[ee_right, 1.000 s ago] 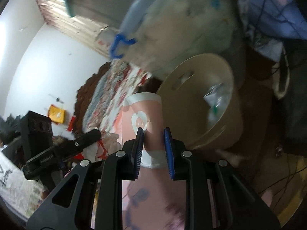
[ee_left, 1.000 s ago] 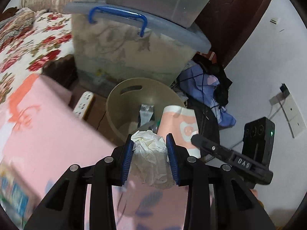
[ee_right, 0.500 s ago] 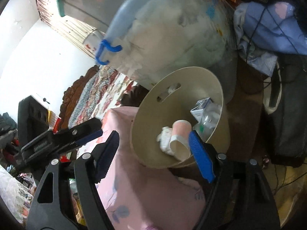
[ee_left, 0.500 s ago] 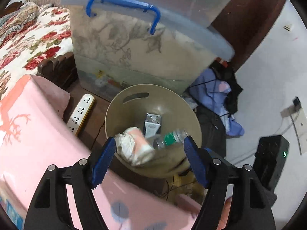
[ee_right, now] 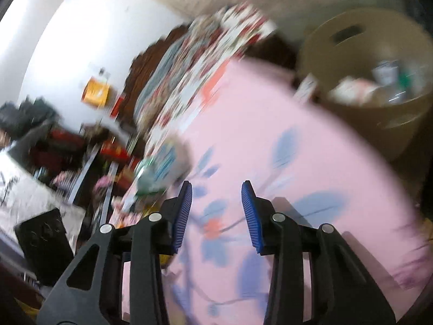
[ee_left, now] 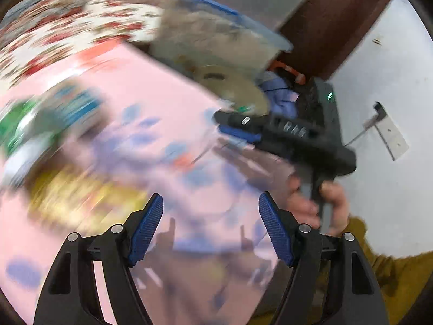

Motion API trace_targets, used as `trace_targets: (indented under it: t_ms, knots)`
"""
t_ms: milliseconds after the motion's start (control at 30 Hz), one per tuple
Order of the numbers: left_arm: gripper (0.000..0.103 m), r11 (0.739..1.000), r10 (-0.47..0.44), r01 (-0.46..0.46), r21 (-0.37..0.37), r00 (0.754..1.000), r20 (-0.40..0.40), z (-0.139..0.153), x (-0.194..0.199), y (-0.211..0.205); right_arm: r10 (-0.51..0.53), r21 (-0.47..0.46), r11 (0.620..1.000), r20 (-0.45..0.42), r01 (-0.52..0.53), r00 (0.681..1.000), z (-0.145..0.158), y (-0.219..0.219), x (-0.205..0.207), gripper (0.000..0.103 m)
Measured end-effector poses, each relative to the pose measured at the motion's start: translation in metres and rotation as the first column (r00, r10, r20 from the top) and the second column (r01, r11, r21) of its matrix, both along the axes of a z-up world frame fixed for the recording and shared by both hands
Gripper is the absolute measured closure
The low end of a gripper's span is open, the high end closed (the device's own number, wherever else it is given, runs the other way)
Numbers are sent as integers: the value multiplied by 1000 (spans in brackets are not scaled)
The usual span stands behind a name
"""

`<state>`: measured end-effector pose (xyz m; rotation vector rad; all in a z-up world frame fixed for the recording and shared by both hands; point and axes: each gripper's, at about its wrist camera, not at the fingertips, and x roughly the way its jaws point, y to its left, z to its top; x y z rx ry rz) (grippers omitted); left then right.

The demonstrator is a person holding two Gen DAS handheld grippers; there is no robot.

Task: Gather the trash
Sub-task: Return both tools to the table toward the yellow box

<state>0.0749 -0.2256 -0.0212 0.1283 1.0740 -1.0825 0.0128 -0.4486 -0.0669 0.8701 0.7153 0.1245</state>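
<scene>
The beige trash bin (ee_right: 373, 62), at 1 o'clock from the right tongs (ee_right: 216, 211), holds blurred trash (ee_right: 351, 92). Pink floral cloth (ee_right: 270, 149) lies beneath. Both right and left tongs (ee_left: 211, 227) gape empty.

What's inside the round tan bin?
In the right wrist view, the tan bin holds blurry trash: something pale pinkish, a small whitish carton and a clear bottle with green on it. Its near wall hides the bottom, and whatever lies under the pile.

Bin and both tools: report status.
Left tool open, empty. Right tool open, empty. Bin holds trash. More litter on pink cloth, blurred.
</scene>
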Motion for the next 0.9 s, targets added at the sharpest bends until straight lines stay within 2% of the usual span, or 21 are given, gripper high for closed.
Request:
trace_targets:
  t_ms: [67,133,167,267,400,533,600,667,700,767,800,900]
  knots:
    - [34,995,100,-100,9,995,-22,-7,10,43,63,-20,998,-23,-63,998,-1,28,16,63]
    - [34,980,198,-198,0,978,-67,-12,22,79,120,-33,992,-43,-121,992,-3,56,31,62]
    - [34,966,257,-260,-13,961,-97,-14,30,102,148,-38,988,-51,-150,988,-3,70,37,63]
    - [34,930,356,-365,-41,924,-140,-17,41,146,221,-55,973,-76,-226,972,-5,113,55,62]
    - [34,897,427,-437,-66,896,-125,-12,44,183,321,-59,943,-92,-327,943,-6,173,69,62]
    - [34,862,495,-500,-85,865,-78,1,48,208,481,-78,872,-54,-484,875,3,243,68,62]
    - [34,849,522,-524,-77,852,-44,6,50,213,467,-127,875,-32,-467,884,12,247,62,61]
    - [33,846,531,-530,-59,847,9,10,49,209,418,-183,892,-18,-414,908,20,236,61,61]
    - [32,851,525,-523,-53,851,29,10,49,205,366,-214,909,-3,-358,930,25,223,61,61]
    - [17,863,505,-505,-28,860,77,8,48,190,283,-235,932,3,-275,959,34,197,65,55]
    - [14,866,498,-499,-12,861,101,7,46,182,249,-230,943,7,-241,968,38,183,71,55]
    - [11,880,466,-475,25,871,158,1,46,158,187,-226,957,6,-180,982,48,151,93,55]
